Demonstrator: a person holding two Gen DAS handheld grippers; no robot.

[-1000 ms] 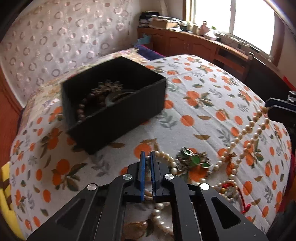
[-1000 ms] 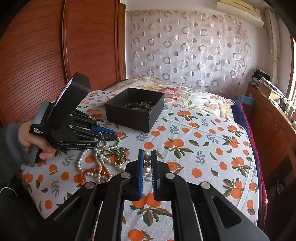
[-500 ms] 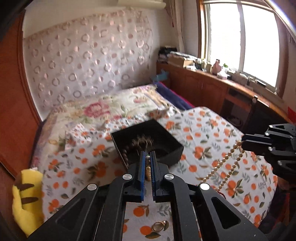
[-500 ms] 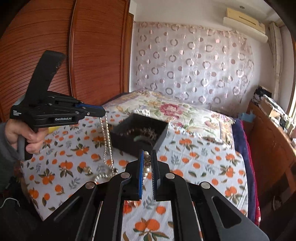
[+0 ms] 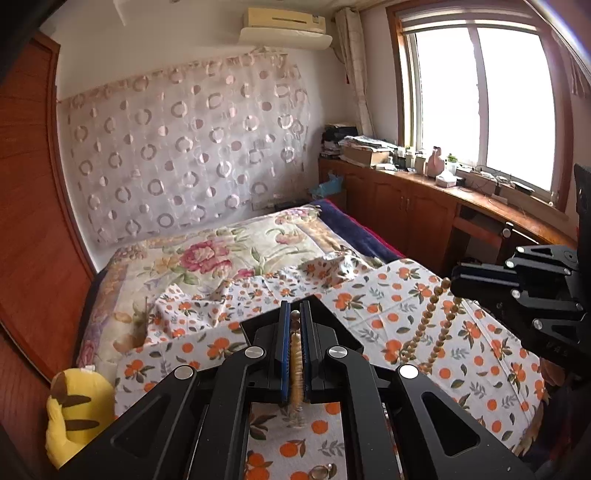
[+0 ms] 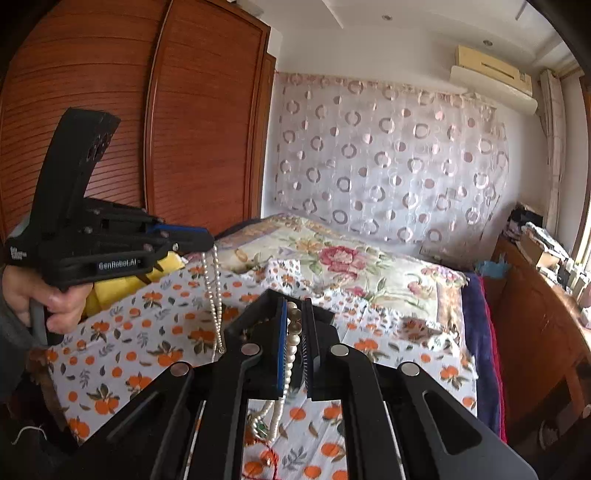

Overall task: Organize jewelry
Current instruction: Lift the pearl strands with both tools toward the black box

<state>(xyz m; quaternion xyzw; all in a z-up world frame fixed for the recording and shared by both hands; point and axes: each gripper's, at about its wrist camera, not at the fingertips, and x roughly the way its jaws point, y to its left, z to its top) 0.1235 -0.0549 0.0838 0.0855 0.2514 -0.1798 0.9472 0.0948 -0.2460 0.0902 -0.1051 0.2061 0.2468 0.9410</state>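
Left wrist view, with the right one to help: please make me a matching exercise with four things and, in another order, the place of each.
Things
1. necklace
2. yellow toy
3. air conditioner
4. black box

Places
a. high on the wall
b. on the bed cover, partly hidden behind the fingers
c. clamped in the left gripper and the right gripper
d. at the edge of the bed cover, by the wardrobe

Pairs: 1-c, 2-d, 3-a, 4-b

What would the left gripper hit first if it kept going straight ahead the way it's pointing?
Probably the black box, just beyond the left gripper, which is shut on the pearl necklace. Depth is unclear, so it might pass above it.
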